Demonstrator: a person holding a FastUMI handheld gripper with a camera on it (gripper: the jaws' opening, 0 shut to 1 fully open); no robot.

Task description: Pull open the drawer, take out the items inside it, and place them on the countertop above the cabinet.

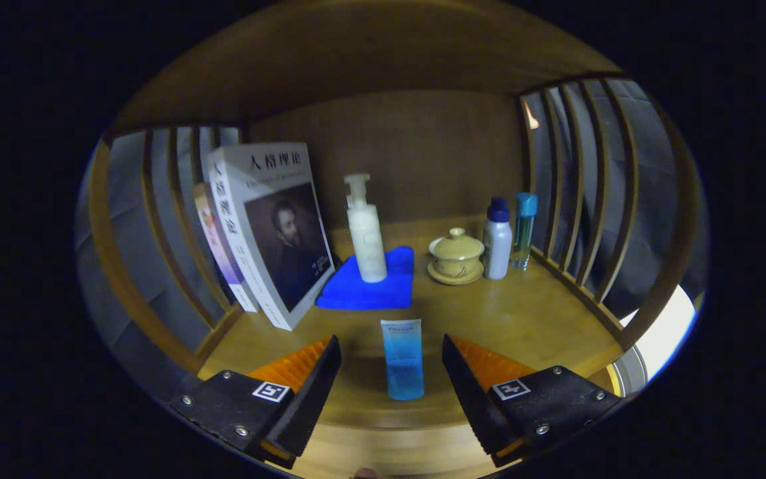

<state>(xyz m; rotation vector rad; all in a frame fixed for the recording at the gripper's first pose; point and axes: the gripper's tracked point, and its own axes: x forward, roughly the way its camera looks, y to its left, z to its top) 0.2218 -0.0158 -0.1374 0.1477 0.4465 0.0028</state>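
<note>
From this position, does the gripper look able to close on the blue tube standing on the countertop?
Probably yes. The gripper is open, and the blue tube stands upright between its fingers with a gap on each side. Nothing lies between them on the countertop.

— What is seen between the fingers of the tool (391, 362)?

— A blue tube (402, 359) is seen standing upright on the wooden tabletop (522, 319), the fingers spread wide on either side and apart from it.

— And beyond it?

— A white pump bottle (366, 229) is set on a blue cloth (370, 283). Two books (273, 229) are leaned against the slatted side. A lidded cup (456, 256) on a saucer is placed beside a white bottle (497, 239) and a clear blue bottle (524, 229).
</note>
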